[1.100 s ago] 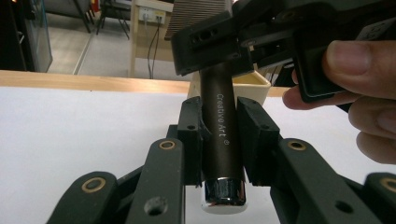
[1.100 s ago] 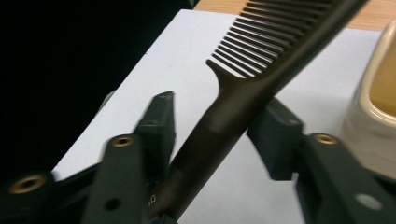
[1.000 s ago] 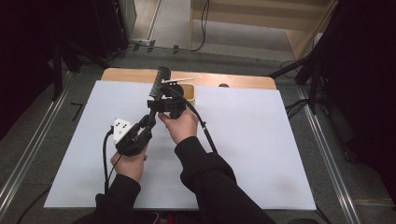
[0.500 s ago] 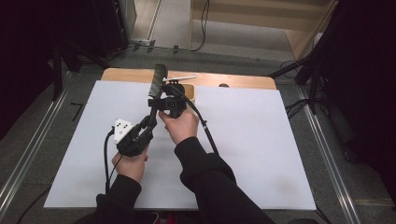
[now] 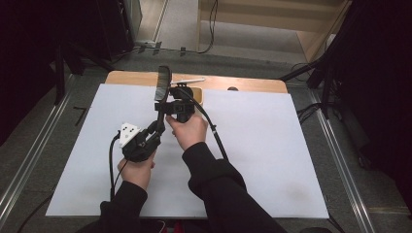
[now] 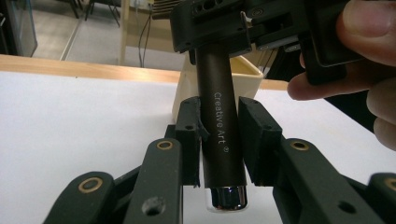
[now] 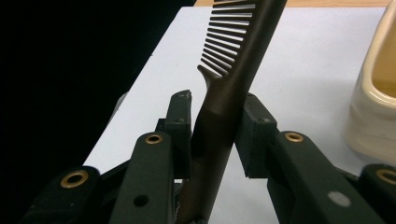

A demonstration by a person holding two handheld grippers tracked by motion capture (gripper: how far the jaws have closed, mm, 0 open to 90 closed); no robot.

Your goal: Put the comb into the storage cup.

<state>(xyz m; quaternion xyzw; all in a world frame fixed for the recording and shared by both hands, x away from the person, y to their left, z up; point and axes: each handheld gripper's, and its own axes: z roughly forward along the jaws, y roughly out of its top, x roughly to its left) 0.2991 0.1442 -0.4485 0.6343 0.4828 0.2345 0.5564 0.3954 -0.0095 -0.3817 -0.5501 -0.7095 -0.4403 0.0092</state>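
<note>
A dark brown comb (image 5: 163, 83) stands nearly upright above the white mat, teeth end up. My left gripper (image 5: 157, 126) is shut on the bottom of its handle (image 6: 222, 126), and both pads of the left gripper (image 6: 219, 135) touch the shaft marked "Creative Art". My right gripper (image 5: 164, 108) comes in from the right and is shut on the handle higher up, just under the teeth (image 7: 229, 93). The jaws of the right gripper (image 7: 217, 135) have just been closing with the comb between them. The left gripper view has the right gripper's body (image 6: 243, 28) above.
A cream container (image 5: 200, 95) sits just behind the right hand (image 6: 245, 77) (image 7: 373, 102). A thin white stick (image 5: 188, 80) lies on the wooden board (image 5: 243, 83) at the far edge. The white mat (image 5: 272, 155) covers the table.
The comb stands slightly more upright than a second ago. Both hands have kept their places.
</note>
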